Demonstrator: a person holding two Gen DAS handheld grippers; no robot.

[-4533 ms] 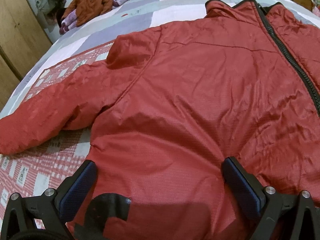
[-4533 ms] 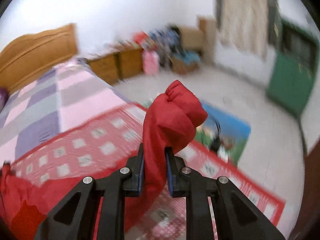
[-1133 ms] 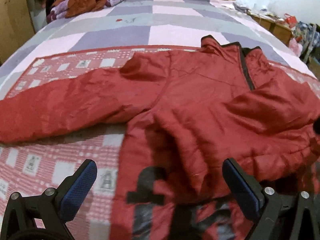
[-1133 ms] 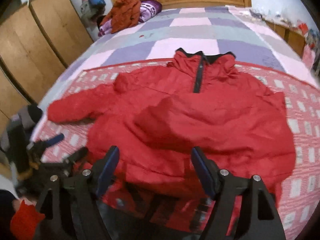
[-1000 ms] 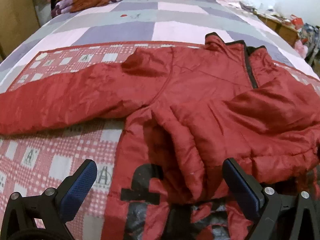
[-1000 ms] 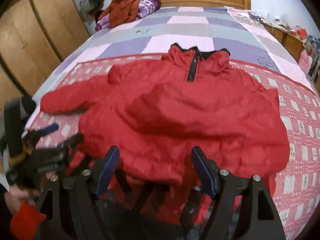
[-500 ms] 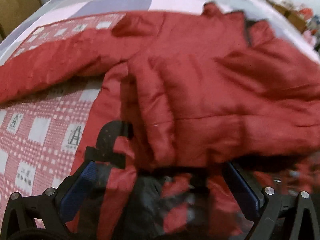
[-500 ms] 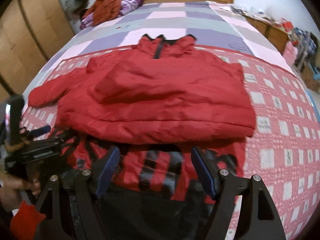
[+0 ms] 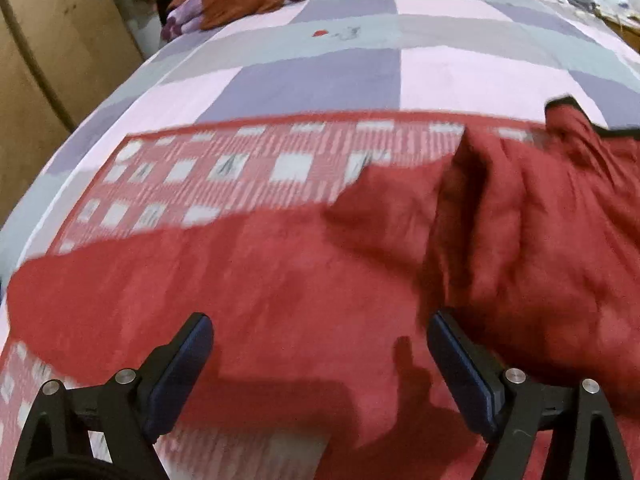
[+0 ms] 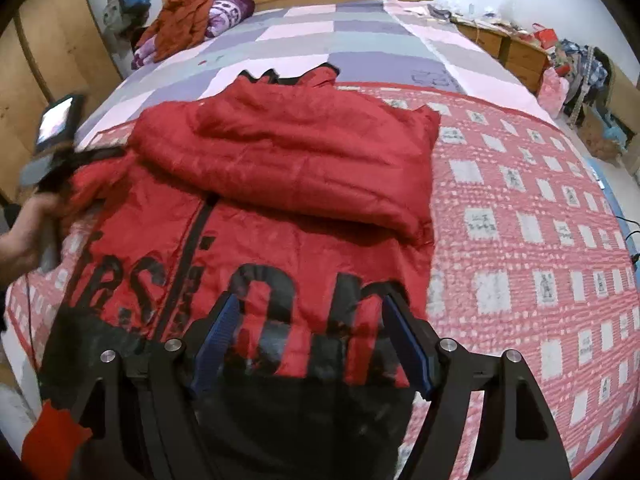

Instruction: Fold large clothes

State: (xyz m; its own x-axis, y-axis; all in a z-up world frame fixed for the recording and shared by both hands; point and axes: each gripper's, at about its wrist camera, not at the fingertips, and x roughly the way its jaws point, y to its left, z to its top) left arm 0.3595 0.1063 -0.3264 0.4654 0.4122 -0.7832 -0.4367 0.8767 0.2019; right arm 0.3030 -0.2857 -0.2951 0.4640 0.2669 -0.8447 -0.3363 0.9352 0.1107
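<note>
Left gripper [image 9: 320,364] unclenched over left sleeve [image 9: 224,276], likely next fold | right gripper [image 10: 308,340] released; right sleeve [image 10: 304,160] lies across red jacket [image 10: 248,248]

Dim indoor light, fisheye edges bending.
Left wrist view smearing with motion blur; gripper shadows falling on red jacket [image 9: 280,280].

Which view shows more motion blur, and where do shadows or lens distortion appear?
Left wrist view: heavy motion smear across the red jacket and checked blanket; gripper shadow falls on the sleeve. Right wrist view: sharper, with a dark circular fisheye border and bowed bed edges; only the left gripper is blurred.
</note>
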